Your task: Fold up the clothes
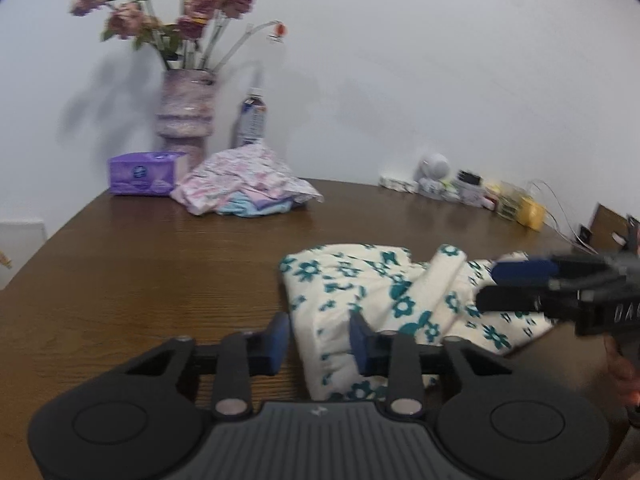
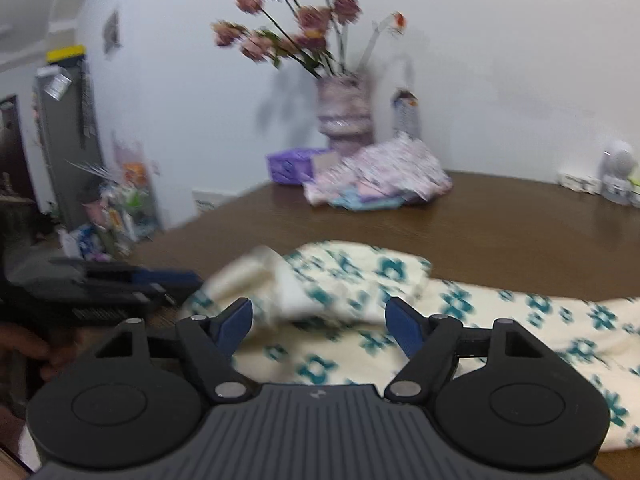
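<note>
A cream garment with teal flowers [image 1: 360,276] lies crumpled on the brown wooden table [image 1: 140,280]. In the left wrist view my left gripper [image 1: 320,336] has a thick folded edge of it filling the gap between its blue pads, which are shut on the fabric. My right gripper [image 1: 486,284] comes in from the right over the garment's other end. The right wrist view shows the garment [image 2: 480,320] spread under my right gripper [image 2: 320,320], whose jaws stand wide apart and hold nothing. There the left gripper [image 2: 184,290] is a blur at the cloth's left edge.
At the back of the table are a heap of pink and blue clothes [image 1: 248,188], a purple tissue pack [image 1: 144,172], a vase of flowers [image 1: 186,112] and a bottle [image 1: 252,116]. Small items [image 1: 460,188] line the wall at the far right.
</note>
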Tool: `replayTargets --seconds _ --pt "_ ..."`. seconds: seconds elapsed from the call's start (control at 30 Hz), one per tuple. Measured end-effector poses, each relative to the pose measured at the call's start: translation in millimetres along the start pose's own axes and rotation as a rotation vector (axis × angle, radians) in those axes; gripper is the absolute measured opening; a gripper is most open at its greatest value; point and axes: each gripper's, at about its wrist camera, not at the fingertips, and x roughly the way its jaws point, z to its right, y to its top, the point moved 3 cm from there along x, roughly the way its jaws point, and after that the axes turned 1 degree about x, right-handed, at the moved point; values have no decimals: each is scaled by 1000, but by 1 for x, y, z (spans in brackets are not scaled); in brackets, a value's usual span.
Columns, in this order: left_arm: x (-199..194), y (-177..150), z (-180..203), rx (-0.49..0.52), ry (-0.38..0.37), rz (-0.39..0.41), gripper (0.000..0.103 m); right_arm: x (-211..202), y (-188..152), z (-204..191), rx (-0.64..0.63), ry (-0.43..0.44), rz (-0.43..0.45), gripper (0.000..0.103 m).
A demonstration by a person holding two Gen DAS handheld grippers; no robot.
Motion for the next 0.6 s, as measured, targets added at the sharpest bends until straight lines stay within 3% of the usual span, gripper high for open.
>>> replayTargets --seconds 0.1,0.2,0.27,0.33,0.37,0.4,0.53,0.6 --pt "13 1 8 27 -8 -25 28 1 8 -13 -51 31 21 75" --pt "27 0 14 40 -15 -48 29 15 5 -18 -101 -5 -27 70" --pt "27 0 14 32 -23 -45 29 28 0 -14 -84 -1 -85 54" --pt "25 0 11 25 -30 -40 29 37 -6 -10 -61 8 -140 27" --pt "22 0 10 24 -31 -40 29 39 -10 -8 -56 11 -157 21" --pt "20 0 8 23 -32 -39 29 40 -13 -6 -51 14 -174 7" --pt "5 -2 4 37 -84 -42 29 40 -21 6 -25 9 -184 3" --pt "-3 -6 9 88 -121 -51 34 40 -22 9 -16 6 -180 3"
